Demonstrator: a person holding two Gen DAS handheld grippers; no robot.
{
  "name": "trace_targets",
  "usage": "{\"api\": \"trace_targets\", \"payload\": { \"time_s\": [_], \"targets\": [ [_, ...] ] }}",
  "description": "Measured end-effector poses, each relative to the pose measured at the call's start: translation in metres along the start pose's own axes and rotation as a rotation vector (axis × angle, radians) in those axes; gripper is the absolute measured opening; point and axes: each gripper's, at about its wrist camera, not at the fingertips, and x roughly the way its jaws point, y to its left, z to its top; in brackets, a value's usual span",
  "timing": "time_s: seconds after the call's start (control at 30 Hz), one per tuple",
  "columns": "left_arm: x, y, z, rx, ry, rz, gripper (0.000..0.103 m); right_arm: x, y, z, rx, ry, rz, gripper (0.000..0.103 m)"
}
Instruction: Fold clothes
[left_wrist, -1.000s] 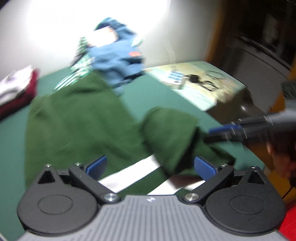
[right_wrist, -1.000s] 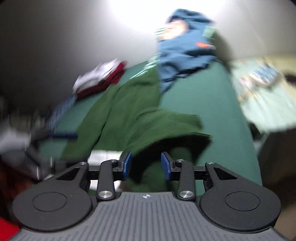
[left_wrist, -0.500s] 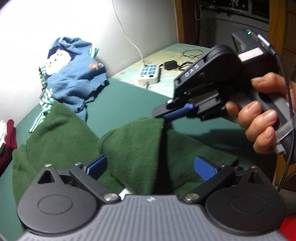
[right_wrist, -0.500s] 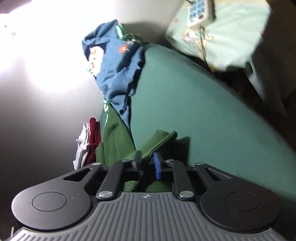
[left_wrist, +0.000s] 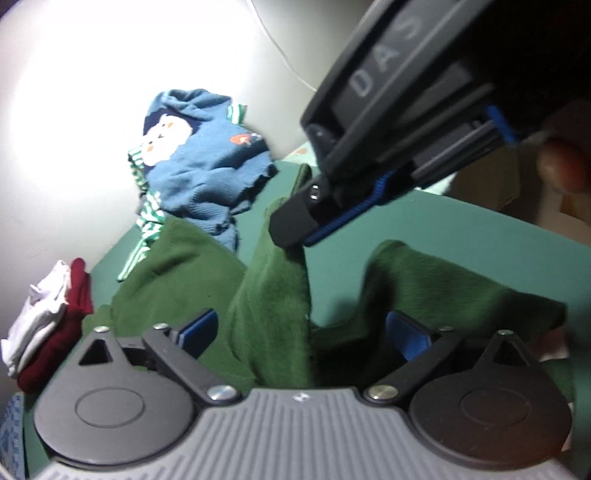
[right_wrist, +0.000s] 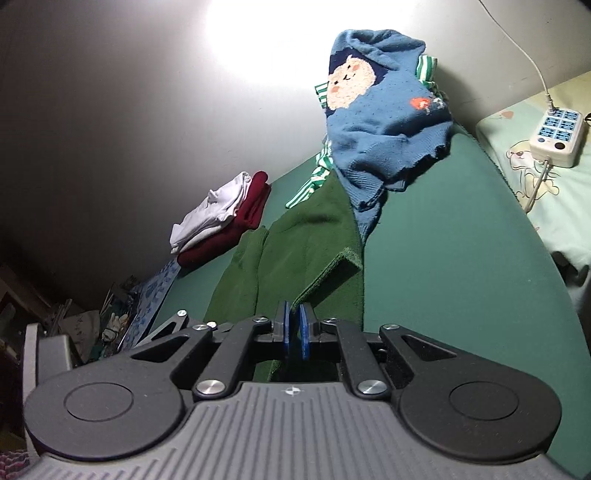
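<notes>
Left wrist view: looking out past left gripper (left_wrist: 299, 332), jaws standing wide apart w/ nothing pinched, green garment (left_wrist: 273, 295) bunching up between and in front of the fingers. Crossing in from upper right, right gripper (left_wrist: 295, 227) clamping a raised fold of that garment and holding it up off the green surface (left_wrist: 461, 236), prob. to carry the edge over for a fold. Blue bear sweater (left_wrist: 207, 170) slumping against the wall behind, striped piece (left_wrist: 146, 225) peeking out beneath; white and dark-red stack (left_wrist: 48, 317) sitting at far left, already looking folded.

Right wrist view: right gripper (right_wrist: 293, 326) w/ blue pads nearly meeting, pinching thin green cloth at a ribbed edge (right_wrist: 332, 273). Rest of green garment (right_wrist: 295, 251) lying along the surface twd the blue sweater (right_wrist: 384, 122), partly doubled over. Folded stack (right_wrist: 221, 218) resting well apart near the wall; power strip (right_wrist: 557, 134) lying on the patterned sheet at right.

Judging by this: fold in progress, lifted edge needing a flat landing.
</notes>
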Motion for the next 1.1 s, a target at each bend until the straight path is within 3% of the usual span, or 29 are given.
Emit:
{"api": "trace_targets", "payload": {
  "time_s": [0.03,0.07,0.1,0.17,0.27,0.37,0.5,0.57,0.7,0.83,0.87,1.0,1.1],
  "targets": [
    [0.003,0.004,-0.001,-0.009,0.013,0.002,0.064,0.001,0.002,0.000,-0.005,-0.002,0.002,0.007],
    [0.007,0.008,-0.003,-0.025,0.030,0.001,0.038,0.003,0.004,0.000,-0.010,-0.004,0.005,0.007],
    [0.010,0.013,-0.005,-0.046,0.050,-0.002,0.023,0.004,0.006,0.000,-0.016,-0.007,0.003,0.007],
    [0.016,0.021,-0.010,-0.094,0.075,-0.009,0.020,0.006,0.010,0.001,-0.026,-0.011,0.005,0.008],
    [0.020,0.029,-0.015,-0.153,0.081,-0.019,0.008,0.005,0.010,0.000,-0.025,-0.020,0.003,0.013],
    [0.018,0.041,-0.015,-0.214,0.065,-0.029,0.005,-0.004,0.004,0.000,-0.005,-0.049,-0.010,0.018],
    [0.013,0.073,-0.009,-0.326,0.052,-0.071,0.004,-0.031,-0.011,-0.007,-0.052,-0.063,-0.102,0.026],
    [0.011,0.089,-0.006,-0.382,0.046,-0.093,0.003,-0.044,-0.011,-0.020,-0.151,-0.031,-0.181,0.038],
    [0.006,0.121,0.000,-0.494,0.033,-0.136,0.003,-0.066,-0.011,-0.053,-0.311,0.072,-0.299,0.040],
    [0.003,0.148,0.010,-0.545,0.004,-0.160,0.002,-0.075,-0.012,-0.088,-0.233,0.177,-0.289,0.046],
    [0.002,0.154,0.013,-0.553,-0.003,-0.171,0.002,-0.074,-0.011,-0.096,-0.201,0.177,-0.295,0.050],
    [0.000,0.174,0.021,-0.585,-0.027,-0.219,0.002,-0.061,0.009,-0.121,-0.139,0.156,-0.298,0.051],
    [-0.007,0.188,0.024,-0.587,-0.061,-0.230,0.002,-0.049,0.032,-0.133,-0.190,0.129,-0.312,0.051]
  ]
}}
